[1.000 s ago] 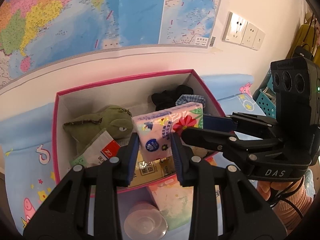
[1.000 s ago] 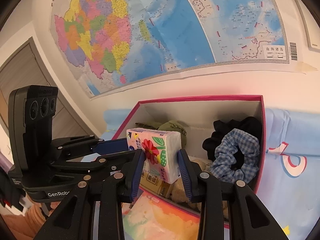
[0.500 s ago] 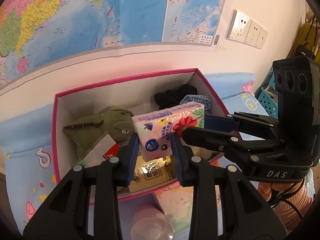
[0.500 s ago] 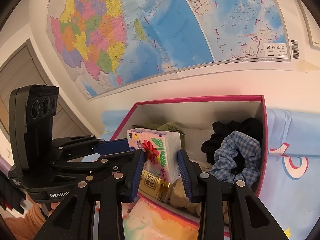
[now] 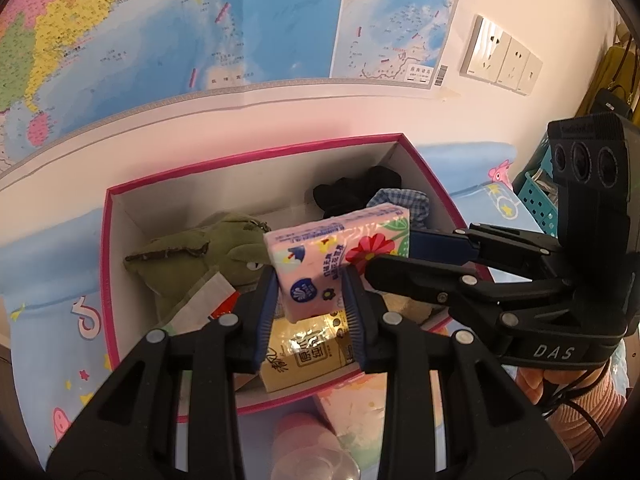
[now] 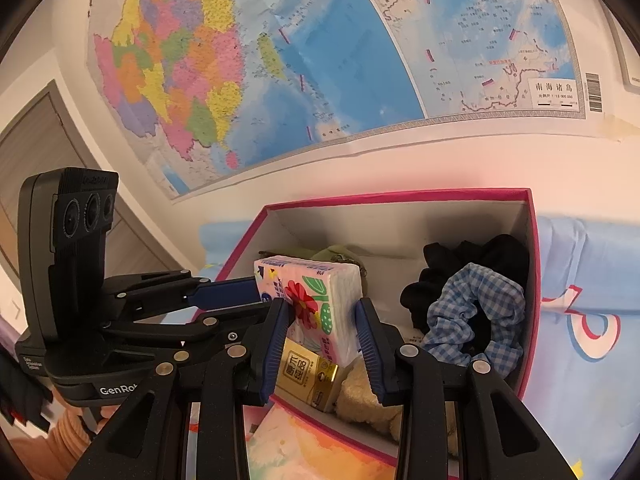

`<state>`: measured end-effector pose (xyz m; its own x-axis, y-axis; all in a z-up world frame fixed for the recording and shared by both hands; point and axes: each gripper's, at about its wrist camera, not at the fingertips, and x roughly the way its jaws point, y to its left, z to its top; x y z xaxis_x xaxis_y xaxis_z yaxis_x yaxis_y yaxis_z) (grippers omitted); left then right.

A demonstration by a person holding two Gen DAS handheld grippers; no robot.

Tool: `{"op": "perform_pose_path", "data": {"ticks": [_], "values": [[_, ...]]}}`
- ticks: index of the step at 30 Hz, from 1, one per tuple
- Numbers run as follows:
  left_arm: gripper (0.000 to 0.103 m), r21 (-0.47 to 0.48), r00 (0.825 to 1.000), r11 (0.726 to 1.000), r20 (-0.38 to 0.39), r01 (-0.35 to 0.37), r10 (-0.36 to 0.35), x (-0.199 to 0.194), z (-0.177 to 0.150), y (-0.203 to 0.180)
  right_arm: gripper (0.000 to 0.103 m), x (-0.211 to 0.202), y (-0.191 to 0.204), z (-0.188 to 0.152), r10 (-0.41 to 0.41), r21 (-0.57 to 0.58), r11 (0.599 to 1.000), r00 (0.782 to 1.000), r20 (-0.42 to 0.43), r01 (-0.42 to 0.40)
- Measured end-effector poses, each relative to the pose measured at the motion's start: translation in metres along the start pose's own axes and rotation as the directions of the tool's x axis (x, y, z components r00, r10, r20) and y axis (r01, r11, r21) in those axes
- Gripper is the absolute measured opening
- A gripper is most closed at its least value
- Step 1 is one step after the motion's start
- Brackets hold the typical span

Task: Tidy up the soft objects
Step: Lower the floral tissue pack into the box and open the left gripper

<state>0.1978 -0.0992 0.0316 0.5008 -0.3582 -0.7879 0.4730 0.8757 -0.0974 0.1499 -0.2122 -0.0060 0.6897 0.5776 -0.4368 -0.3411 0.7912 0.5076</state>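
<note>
A pink floral tissue pack (image 5: 336, 256) is held over the pink-rimmed box (image 5: 105, 280) by both grippers, one at each end. My left gripper (image 5: 310, 300) is shut on its near end. My right gripper (image 6: 322, 332) is shut on the other end, where the tissue pack (image 6: 320, 300) shows its white side. The right gripper also shows in the left wrist view (image 5: 392, 256), coming in from the right. In the box lie a green plush toy (image 5: 192, 252), a black scrunchie (image 5: 348, 192), a blue checked scrunchie (image 6: 476, 312) and a yellow tissue pack (image 5: 308, 348).
The box (image 6: 532, 280) stands on a blue cartoon-print cloth (image 6: 592, 320) against a wall with a large map (image 5: 200, 20). A pink cup (image 5: 308, 452) and another colourful pack (image 5: 352, 404) lie in front of the box. A teal basket (image 5: 536, 196) stands at far right.
Both grippers with the tissue pack have moved a little forward over the box; the box contents sit lower in view. The grip is unchanged.
</note>
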Motion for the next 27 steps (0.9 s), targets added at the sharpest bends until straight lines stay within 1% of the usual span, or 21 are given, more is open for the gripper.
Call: {"op": "perform_pose_path", "data": {"ticks": [12,23,27], "values": [[0.034,0.013,1.000,1.000,-0.022,-0.016,0.016,0.007,0.003,-0.002,0.036,0.007,-0.007,0.001,-0.008,0.019,1.000,1.000,-0.008,0.009],[0.034,0.010,0.996,1.000,-0.081,-0.026,0.027,0.022,0.003,0.004,0.036,0.015,-0.011,0.002,-0.010,0.034,0.999,1.000,-0.023,0.011],[0.034,0.004,0.996,1.000,-0.091,-0.025,0.025,0.025,0.002,0.007,0.037,0.017,-0.011,0.003,-0.011,0.037,0.999,1.000,-0.025,0.012]]}}
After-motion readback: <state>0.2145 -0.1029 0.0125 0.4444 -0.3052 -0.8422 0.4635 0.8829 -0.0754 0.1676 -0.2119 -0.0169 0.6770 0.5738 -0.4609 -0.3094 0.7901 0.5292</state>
